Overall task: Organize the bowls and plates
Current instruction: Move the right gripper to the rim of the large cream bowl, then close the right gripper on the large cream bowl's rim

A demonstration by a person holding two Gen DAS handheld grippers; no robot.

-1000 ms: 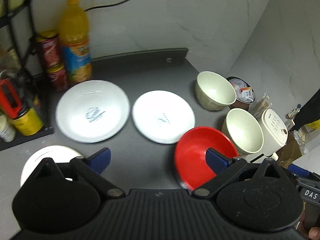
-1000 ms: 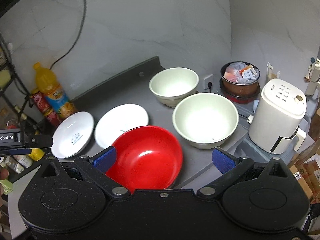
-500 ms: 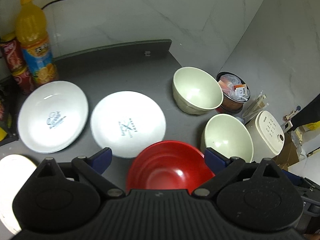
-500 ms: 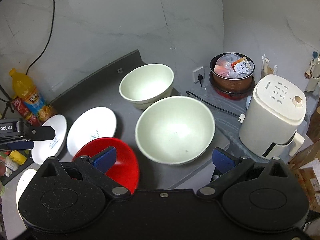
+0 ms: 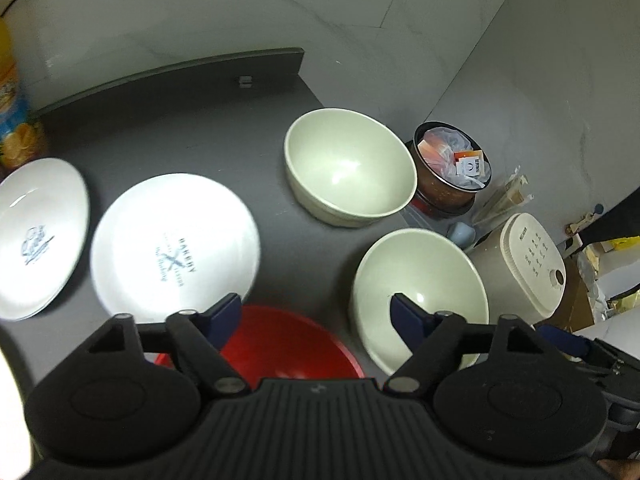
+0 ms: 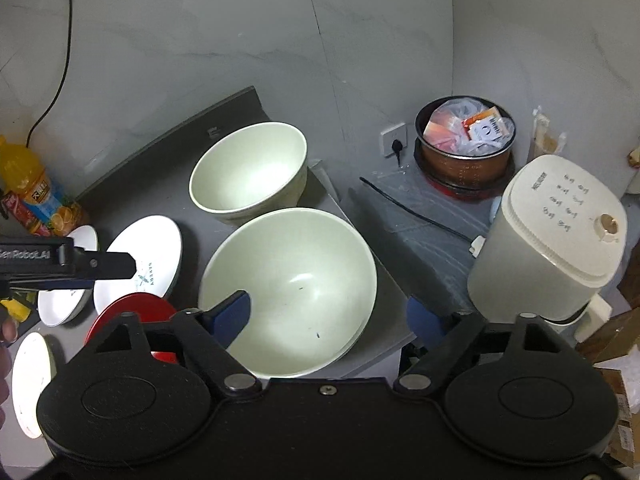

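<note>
Near bowl: cream, lower centre of the right wrist frame, at the bench edge. Far bowl: cream, just above it, apparently touching. Red bowl: bottom centre of the left wrist frame, partly hidden by the left gripper. Two white plates lie centre-left and left. Left gripper jaws: apart, holding nothing. Right gripper jaws: apart, holding nothing; the left one overlaps the near bowl. A white appliance stands at right.
</note>
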